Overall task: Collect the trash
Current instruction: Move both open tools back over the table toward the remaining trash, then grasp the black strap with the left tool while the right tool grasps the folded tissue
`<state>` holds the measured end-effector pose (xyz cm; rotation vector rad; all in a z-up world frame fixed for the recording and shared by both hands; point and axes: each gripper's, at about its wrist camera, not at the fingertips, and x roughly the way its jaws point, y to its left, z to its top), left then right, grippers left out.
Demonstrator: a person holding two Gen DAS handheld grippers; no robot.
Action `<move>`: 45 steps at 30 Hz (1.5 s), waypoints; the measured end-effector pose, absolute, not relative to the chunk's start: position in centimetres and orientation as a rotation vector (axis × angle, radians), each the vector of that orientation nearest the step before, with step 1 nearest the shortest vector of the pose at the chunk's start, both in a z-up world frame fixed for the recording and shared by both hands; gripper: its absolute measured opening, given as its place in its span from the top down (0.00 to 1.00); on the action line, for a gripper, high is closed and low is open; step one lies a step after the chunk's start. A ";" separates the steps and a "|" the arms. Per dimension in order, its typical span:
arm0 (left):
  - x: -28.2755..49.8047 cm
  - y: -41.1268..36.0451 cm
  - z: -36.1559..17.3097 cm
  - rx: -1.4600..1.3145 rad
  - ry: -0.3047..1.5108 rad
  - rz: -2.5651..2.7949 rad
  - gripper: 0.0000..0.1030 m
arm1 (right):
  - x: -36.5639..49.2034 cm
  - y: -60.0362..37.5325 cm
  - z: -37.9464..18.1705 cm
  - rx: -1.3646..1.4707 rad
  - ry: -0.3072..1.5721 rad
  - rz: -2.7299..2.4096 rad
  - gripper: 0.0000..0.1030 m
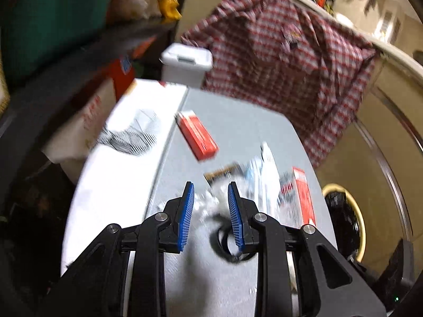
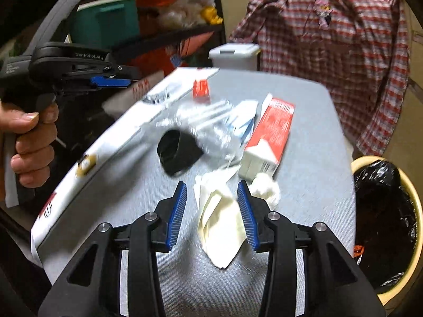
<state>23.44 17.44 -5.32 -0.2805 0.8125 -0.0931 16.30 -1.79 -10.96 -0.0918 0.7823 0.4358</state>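
The right tool, two black arms with blue ribbed pads, hangs with its jaws apart on either side of a cream folded paper wrapper lying near the counter's near edge. It grips nothing yet. Just beside its right pad sits a white crumpled tissue ball.

The left tool also stands apart and empty, low over a black plastic ring-shaped cap and some crumpled clear plastic film near the middle of the grey fabric-covered counter.

Further out lie two red and white cardboard boxes: a long one touching the tissue ball, and a smaller one toward the far edge. Blue and white packets sit between them; both views are blurred, so their number cannot be told. A white printed sheet covers the counter's left edge.

Off the right edge stands a round yellow bin with a black liner. A white lidded bin stands beyond the far edge.

Likely risks: the thin wrapper may slide or fold flat instead of lifting, and closing the right tool could catch the tissue ball or push it off the counter. The left tool could nudge the cap away.
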 end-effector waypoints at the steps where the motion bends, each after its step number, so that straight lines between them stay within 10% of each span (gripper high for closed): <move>1: 23.5 17.1 -5.8 -0.280 0.834 -0.116 0.74 | 16.3 -1.8 -11.1 -0.097 0.787 0.436 0.60; 3: 23.6 16.5 -6.9 -0.291 0.891 -0.174 0.73 | 16.3 -1.7 -11.1 -0.108 0.793 0.433 0.60; 7: 23.6 15.5 -8.8 -0.284 0.969 -0.192 0.36 | 16.4 -2.1 -11.6 -0.115 0.824 0.424 0.60; 20: 25.2 11.6 -13.0 -0.135 1.088 -0.180 0.33 | 16.5 -2.0 -12.6 -0.144 0.858 0.432 0.69; 25: 25.7 11.0 -13.5 -0.098 1.112 -0.165 0.60 | 16.4 -1.9 -12.6 -0.155 0.856 0.450 0.94; 31: 24.7 11.4 -12.8 -0.086 1.106 -0.169 0.82 | 15.7 -1.8 -11.5 -0.156 0.830 0.483 0.98; 45: 21.0 13.4 -8.8 -0.133 1.073 -0.100 0.85 | 12.8 -2.2 -7.7 -0.153 0.744 0.506 0.98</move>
